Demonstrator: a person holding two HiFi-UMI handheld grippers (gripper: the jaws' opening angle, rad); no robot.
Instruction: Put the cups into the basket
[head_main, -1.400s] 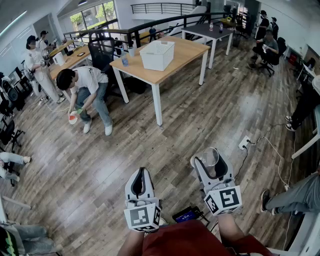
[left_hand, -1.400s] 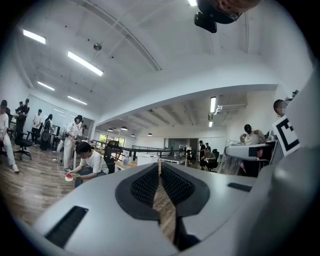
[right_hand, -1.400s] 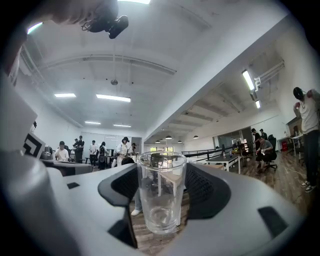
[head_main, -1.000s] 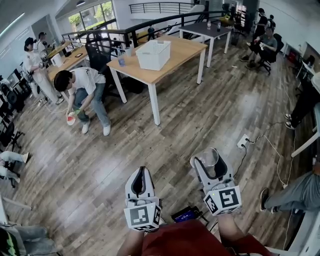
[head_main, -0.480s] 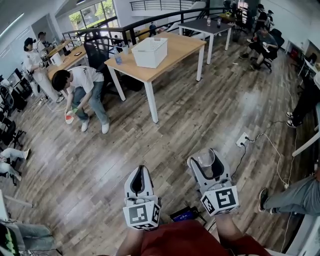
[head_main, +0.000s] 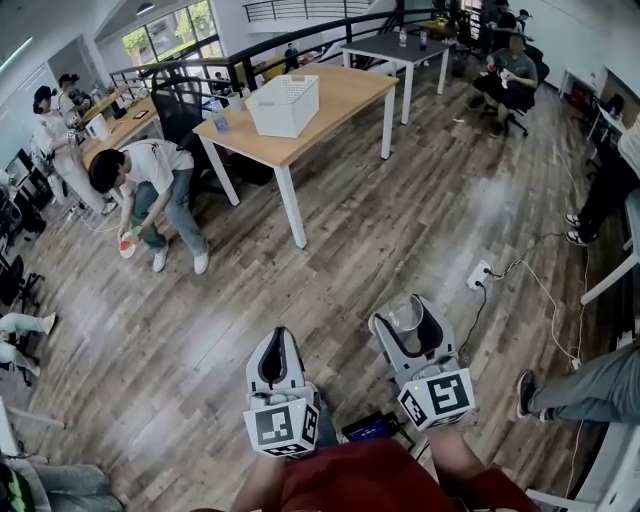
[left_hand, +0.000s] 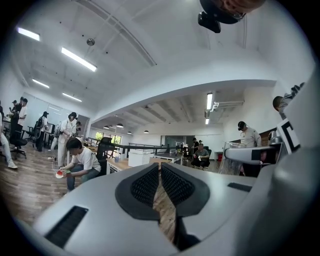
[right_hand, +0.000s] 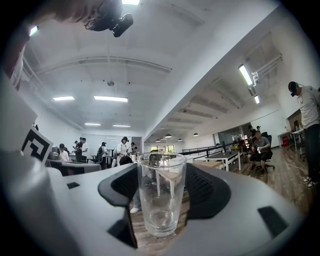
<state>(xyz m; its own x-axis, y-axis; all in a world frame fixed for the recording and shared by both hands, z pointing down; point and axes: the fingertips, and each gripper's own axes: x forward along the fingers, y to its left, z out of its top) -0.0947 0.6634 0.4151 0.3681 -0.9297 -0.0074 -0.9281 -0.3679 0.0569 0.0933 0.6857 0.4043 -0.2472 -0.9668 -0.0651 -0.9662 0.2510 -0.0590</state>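
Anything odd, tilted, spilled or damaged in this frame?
Nothing stands out. The clear cup sits upright, empty and intact, gripped by the right gripper; the left gripper is shut and empty; the white basket stands level on the wooden table.

The left gripper (head_main: 279, 342) and the right gripper (head_main: 406, 312) are built as light grey moulded shells, each tapered into two broad, rounded fingers (left_hand: 100, 200). The inner faces are lined with black pads (right_hand: 202, 186), which are ribbed in a fine grid. A dark rectangular slot (left_hand: 68, 226) is cut into the shell. A white cube (head_main: 283, 430) printed with black square markers is mounted at the rear of each gripper. A dark red garment (head_main: 370, 480) is worn.
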